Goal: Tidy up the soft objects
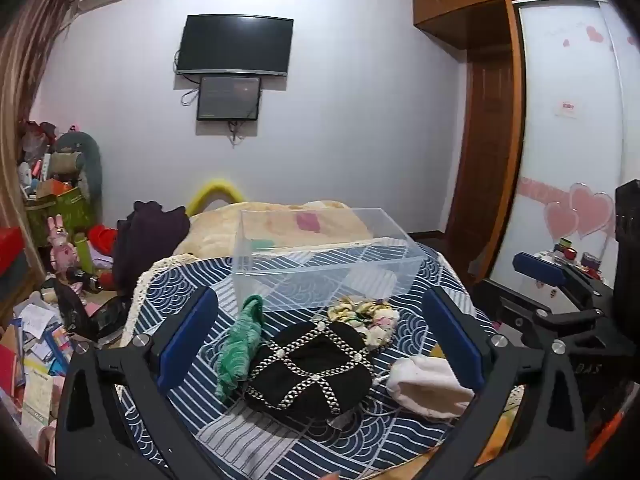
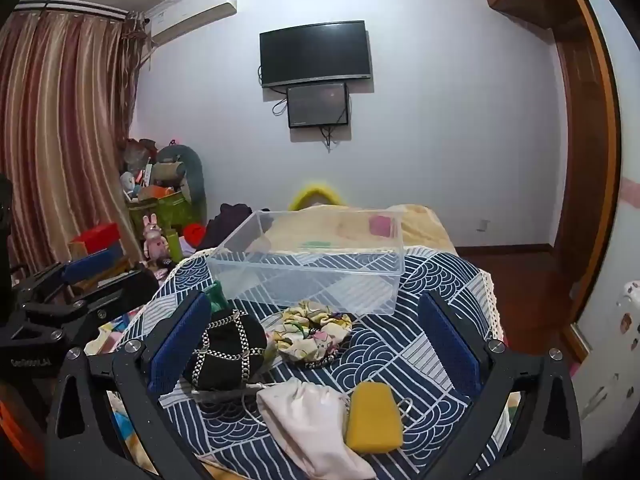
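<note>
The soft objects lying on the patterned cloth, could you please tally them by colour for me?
Green: 1, knit piece
Black: 1, chain-trimmed pouch
Floral cream: 1, scrunchie
White: 1, cloth bag
Yellow: 1, sponge
Total: 5, none yet in the clear box

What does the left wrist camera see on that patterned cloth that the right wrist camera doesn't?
Only the left wrist view shows the whole green knitted piece; the right shows just a corner of it. Only the right wrist view shows the yellow sponge. Both show the clear plastic box, black pouch with chain trim, floral scrunchie and white drawstring bag, each framed by wide-open jaws.
</note>
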### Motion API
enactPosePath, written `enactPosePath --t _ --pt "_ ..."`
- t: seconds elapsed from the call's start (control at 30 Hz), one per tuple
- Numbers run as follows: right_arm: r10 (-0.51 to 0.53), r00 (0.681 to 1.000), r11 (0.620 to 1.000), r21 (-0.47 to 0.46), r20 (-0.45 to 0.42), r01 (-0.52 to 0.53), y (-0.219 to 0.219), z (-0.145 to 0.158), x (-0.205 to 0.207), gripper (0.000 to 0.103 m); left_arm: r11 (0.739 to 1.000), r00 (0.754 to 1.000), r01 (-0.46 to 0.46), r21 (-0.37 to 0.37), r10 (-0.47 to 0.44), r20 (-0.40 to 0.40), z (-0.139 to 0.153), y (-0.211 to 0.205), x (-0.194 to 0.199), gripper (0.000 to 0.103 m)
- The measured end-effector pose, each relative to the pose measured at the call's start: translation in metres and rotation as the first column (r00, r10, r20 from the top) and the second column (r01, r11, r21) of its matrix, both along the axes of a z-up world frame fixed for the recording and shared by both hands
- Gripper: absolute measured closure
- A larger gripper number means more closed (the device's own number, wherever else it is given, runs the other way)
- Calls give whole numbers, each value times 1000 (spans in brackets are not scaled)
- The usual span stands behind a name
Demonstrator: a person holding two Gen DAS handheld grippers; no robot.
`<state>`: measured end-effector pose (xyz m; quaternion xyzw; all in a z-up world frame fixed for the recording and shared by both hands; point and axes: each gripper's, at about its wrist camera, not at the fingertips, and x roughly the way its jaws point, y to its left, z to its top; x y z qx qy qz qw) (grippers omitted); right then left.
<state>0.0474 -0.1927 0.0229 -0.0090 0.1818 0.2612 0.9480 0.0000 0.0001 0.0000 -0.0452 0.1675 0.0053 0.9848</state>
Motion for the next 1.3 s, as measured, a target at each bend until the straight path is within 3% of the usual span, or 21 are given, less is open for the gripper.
enactPosePath --t 0.13,0.17,0.23,0.37,1.3 --pt "6 1000 1000 -4 0 -6 2 1 1 0 1000 1000 -20 7 20 21 0 -1 -4 0" --pt "9 1000 1000 -4 -2 -9 3 1 1 0 999 999 -15 41 13 30 0 -8 -5 0" --pt "-1 1000 1000 5 -6 1 -4 3 7 0 1000 1000 20 2 -20 1 2 -3 -1 0" --pt "-20 1000 1000 17 2 20 -6 1 3 0 1000 1000 9 -6 -9 8 5 2 0 0" --pt "-4 1000 999 44 24 3 -7 7 0 0 1000 1000 9 -4 -9 21 -1 -2 -3 0"
